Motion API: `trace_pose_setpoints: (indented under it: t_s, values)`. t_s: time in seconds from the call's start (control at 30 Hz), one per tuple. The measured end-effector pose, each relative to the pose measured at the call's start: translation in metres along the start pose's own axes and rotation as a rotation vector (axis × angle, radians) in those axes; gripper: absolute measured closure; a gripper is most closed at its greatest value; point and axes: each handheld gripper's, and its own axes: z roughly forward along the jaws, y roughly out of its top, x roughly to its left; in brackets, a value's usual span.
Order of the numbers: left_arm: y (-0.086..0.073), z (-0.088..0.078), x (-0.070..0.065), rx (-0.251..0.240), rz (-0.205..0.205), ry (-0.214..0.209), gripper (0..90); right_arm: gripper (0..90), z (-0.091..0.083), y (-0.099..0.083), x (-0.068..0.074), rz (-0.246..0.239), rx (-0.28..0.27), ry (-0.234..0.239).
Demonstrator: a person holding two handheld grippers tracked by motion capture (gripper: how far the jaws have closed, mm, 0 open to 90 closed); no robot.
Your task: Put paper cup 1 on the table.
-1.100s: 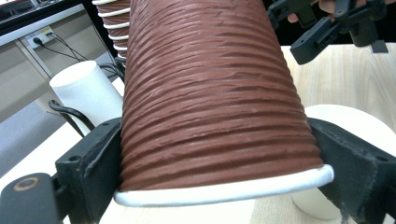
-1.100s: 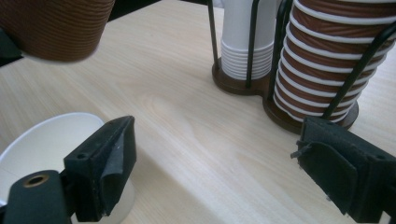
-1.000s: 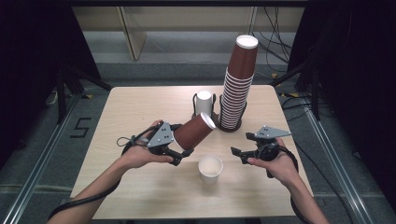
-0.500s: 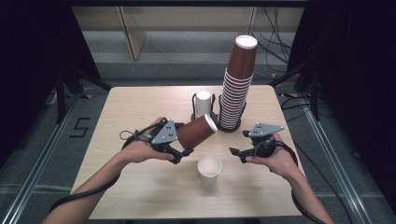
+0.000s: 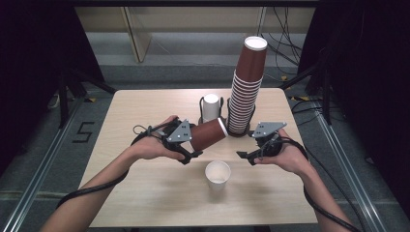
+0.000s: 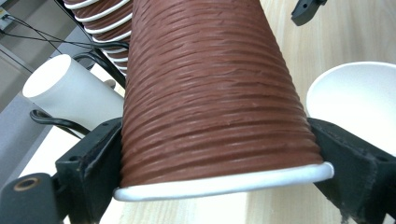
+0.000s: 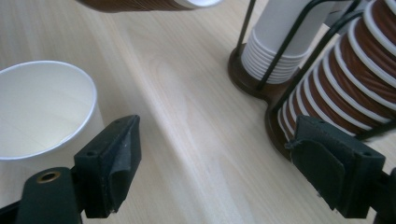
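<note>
A white paper cup [image 5: 217,175] stands upright near the front of the wooden table [image 5: 145,203]. Just behind it, the left gripper [image 5: 186,151] pinches a ribbed brown cup [image 5: 208,135] near its rim, holding it tilted above the table. The right gripper [image 5: 245,157] (jaws apart, just closing on nothing) hovers beside the white cup. Farther back, a tall stack of brown cups [image 5: 245,92] and a short white stack [image 5: 211,107] sit in wire holders.
</note>
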Motion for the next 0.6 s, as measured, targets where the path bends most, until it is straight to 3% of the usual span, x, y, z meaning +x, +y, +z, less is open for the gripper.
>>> trace_pose_setpoints:
  t_s: [0.2, 0.4, 0.47, 0.53, 0.57, 0.6]
  values:
    - [0.004, 0.003, 0.005, 0.035, 0.022, -0.019, 9.8, 18.8, 0.005, 0.009, -0.002, -0.024, 0.057, 0.049]
    - [0.009, 0.005, 0.009, 0.049, 0.037, -0.034, 9.8, 18.5, 0.010, 0.015, -0.006, -0.048, 0.070, 0.057]
    - [0.011, 0.006, 0.010, 0.055, 0.044, -0.041, 9.8, 18.5, 0.011, 0.017, -0.009, -0.090, 0.067, 0.061]
    - [0.012, 0.008, 0.011, 0.068, 0.050, -0.049, 9.8, 18.5, 0.012, 0.018, -0.008, -0.064, 0.080, 0.068]
    - [0.013, 0.008, 0.011, 0.077, 0.059, -0.051, 9.8, 18.5, 0.013, 0.019, -0.010, -0.091, 0.079, 0.069]
    - [0.014, 0.009, 0.011, 0.080, 0.060, -0.052, 9.8, 18.5, 0.013, 0.021, -0.010, -0.086, 0.081, 0.076]
